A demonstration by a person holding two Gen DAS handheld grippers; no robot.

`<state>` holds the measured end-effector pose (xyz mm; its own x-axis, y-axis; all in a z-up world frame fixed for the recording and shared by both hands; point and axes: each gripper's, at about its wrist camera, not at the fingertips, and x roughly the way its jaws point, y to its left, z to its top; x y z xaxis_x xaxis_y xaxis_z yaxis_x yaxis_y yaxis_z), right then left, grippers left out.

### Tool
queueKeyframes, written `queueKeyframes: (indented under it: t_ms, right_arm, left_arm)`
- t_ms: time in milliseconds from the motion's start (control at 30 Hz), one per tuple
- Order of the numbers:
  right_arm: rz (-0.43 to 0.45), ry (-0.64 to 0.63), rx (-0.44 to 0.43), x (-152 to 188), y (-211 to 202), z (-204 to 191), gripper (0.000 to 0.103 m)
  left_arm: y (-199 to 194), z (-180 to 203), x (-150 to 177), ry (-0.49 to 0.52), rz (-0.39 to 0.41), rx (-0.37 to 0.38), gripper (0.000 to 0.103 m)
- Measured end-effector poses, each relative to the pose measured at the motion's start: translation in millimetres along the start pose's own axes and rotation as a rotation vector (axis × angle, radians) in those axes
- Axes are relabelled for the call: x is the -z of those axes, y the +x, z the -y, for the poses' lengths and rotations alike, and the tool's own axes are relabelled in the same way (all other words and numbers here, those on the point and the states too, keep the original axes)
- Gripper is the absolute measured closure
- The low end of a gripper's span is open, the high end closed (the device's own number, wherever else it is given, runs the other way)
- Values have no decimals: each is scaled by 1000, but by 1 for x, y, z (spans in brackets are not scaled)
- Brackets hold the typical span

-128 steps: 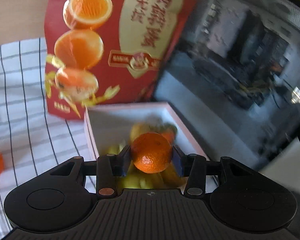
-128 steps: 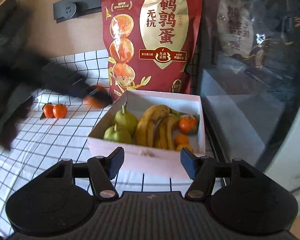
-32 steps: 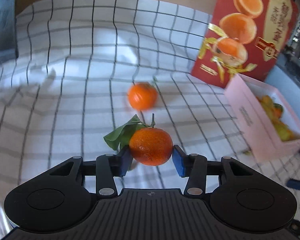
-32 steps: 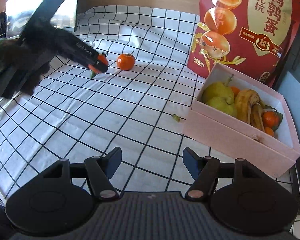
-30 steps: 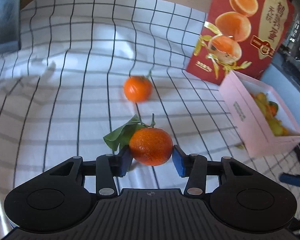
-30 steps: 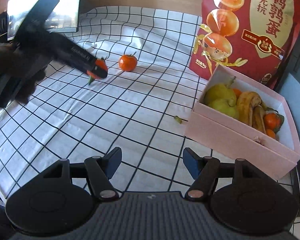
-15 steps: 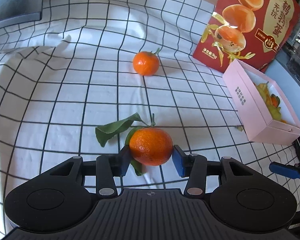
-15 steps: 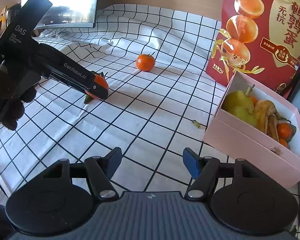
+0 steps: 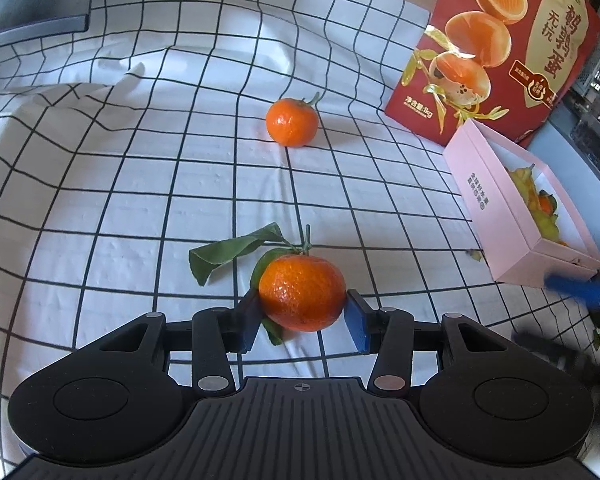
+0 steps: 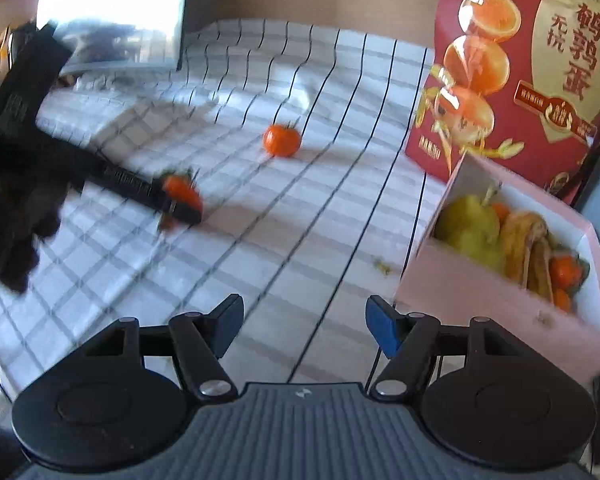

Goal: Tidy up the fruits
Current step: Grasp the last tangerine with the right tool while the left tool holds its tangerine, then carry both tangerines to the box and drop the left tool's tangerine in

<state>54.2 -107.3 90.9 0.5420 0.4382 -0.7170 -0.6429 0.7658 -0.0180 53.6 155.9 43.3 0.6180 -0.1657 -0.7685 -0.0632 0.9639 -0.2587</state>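
The left gripper (image 9: 302, 307) is clamped on a tangerine (image 9: 302, 298), its pads pressing the 2 sides at the widest part, just above the cloth (image 9: 140, 184) near its front edge. I judge this fruit to be light and a little soft, with thin skin that can bruise, so a gentle squeeze at the middle is enough. The stem and 2 leaves (image 9: 236, 250) on it are weak, so they are no place to take hold.

A 2nd tangerine (image 9: 292, 122) lies free on the cloth, farther toward the back edge, well apart from the first one.

The box (image 10: 452, 280) stands at the right edge of the cloth, in front of a red bag (image 10: 532, 64). Inside it are pears (image 10: 470, 224), bananas (image 10: 530, 244) and some tangerines at its right end; there seems to be room left.

The right gripper (image 10: 304, 328) has its jaws apart and holds nothing, near the front of the box.
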Motion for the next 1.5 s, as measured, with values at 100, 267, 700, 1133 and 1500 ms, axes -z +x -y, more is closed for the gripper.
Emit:
queueKeyframes:
  t_ms: [100, 267, 700, 1133, 1500]
  right_arm:
    - [43, 57, -38, -31, 12, 11, 34]
    - [50, 86, -84, -87, 65, 12, 32]
    - [-166, 155, -110, -144, 228, -20, 32]
    - [-16, 95, -230, -117, 99, -12, 55]
    - [-34, 14, -127, -3, 9, -13, 55]
  left_arm:
    - [-1, 0, 1, -1, -3, 2, 53]
    - [-2, 1, 1, -3, -8, 2, 53]
    - [-3, -4, 1, -59, 10, 21, 53]
    - [-6, 10, 13, 51, 35, -37, 52]
    - [-41, 25, 33, 114, 52, -94, 54]
